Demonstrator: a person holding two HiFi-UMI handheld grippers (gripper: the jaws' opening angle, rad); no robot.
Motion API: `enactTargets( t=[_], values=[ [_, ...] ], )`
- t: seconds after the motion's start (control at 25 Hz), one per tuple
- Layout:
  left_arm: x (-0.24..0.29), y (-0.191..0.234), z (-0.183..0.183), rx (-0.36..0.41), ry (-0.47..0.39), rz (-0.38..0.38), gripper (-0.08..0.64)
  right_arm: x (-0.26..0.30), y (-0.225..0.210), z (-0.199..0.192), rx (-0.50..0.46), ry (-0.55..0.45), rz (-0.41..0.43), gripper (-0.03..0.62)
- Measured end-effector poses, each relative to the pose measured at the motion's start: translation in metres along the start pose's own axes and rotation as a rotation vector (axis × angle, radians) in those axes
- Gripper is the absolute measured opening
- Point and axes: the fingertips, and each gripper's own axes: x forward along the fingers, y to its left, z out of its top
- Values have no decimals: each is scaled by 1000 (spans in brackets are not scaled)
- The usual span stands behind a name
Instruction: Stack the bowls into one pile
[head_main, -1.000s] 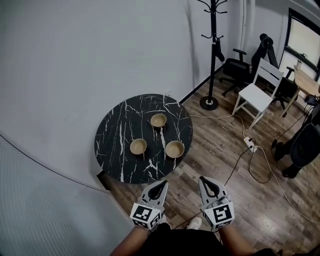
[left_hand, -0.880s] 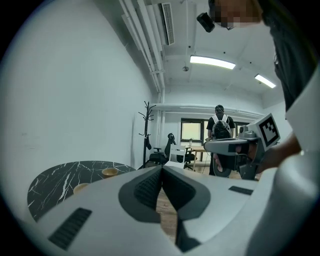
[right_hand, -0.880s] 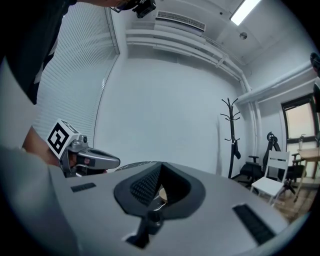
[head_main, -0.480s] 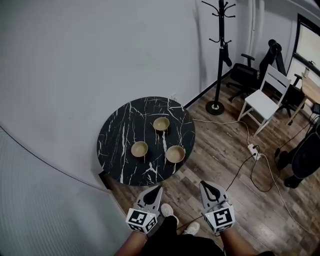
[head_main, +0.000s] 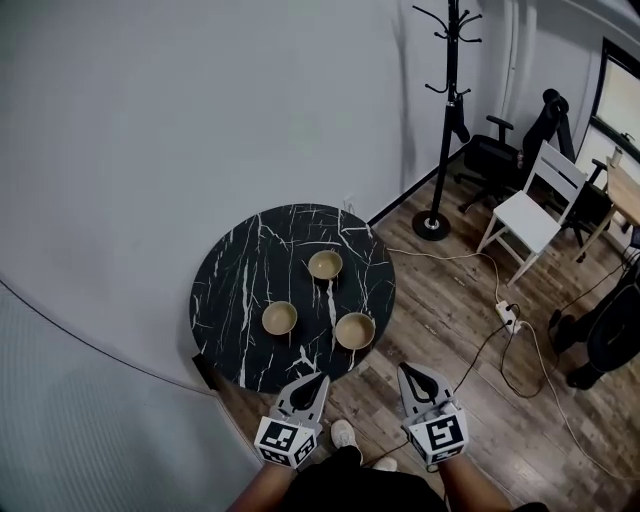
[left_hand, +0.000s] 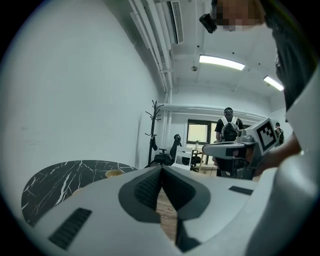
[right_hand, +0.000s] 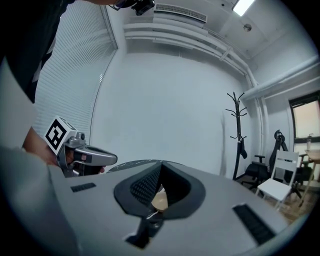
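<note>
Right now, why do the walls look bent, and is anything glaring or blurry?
Head view: the wide lens bows straight edges; the marble table is sharp and evenly lit, no glare. Left gripper view: a fisheye circle with black corners; the ceiling lights burn white. Right gripper view: same round frame; the coat stand looks slightly bowed.

The table (head_main: 235, 290) is black marble veined with white. On it, the left bowl (head_main: 279, 317), far bowl (head_main: 325, 264) and near bowl (head_main: 354, 329) are all plain tan. The floor (head_main: 450, 330) is brown wood planking; the chair (head_main: 528, 215) is white and the coat stand (head_main: 452, 110) black. The left gripper (head_main: 322, 378) and right gripper (head_main: 405, 368) are pale grey with black pads, and their cubes carry black-and-white squares.
</note>
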Motion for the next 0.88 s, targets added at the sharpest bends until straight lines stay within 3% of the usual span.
enactTargets(
  t=[0.24,0.88],
  values=[
    [17,34,7,6,8,-20,12,49,1,2,7,13,31,9],
    [45,102,14,29,17,-56,12,134,-1,-4,3,87,-22,9]
  ],
)
